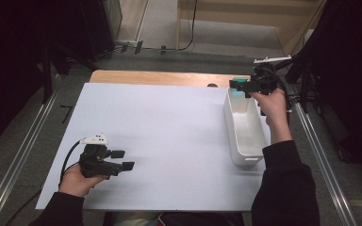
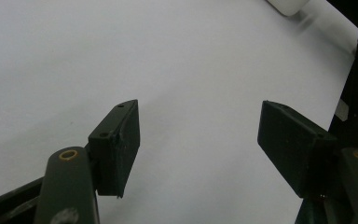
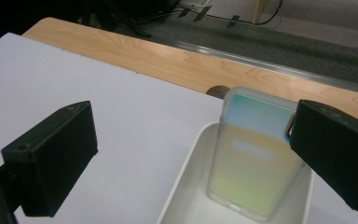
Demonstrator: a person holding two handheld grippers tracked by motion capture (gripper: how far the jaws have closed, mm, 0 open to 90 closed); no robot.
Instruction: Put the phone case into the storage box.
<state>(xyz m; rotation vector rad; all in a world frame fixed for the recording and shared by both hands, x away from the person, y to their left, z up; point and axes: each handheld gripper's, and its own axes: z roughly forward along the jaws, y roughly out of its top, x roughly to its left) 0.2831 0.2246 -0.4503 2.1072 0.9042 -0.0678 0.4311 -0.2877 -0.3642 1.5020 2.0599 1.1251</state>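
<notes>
A phone with a pale green-blue screen and a clear case stands on end in the white bin, leaning on its far wall. In the high view the phone is at the far end of the bin. My right gripper hovers over that end, open; in its own view the right gripper has its jaws wide apart, the right one overlapping the phone's top corner. My left gripper rests low at the front left, open, with nothing between the jaws, as the left gripper view confirms.
A large white sheet covers the wooden table, whose bare strip shows at the far edge. The bin sits along the sheet's right side. Metal rails run along both sides of the table on the grey floor.
</notes>
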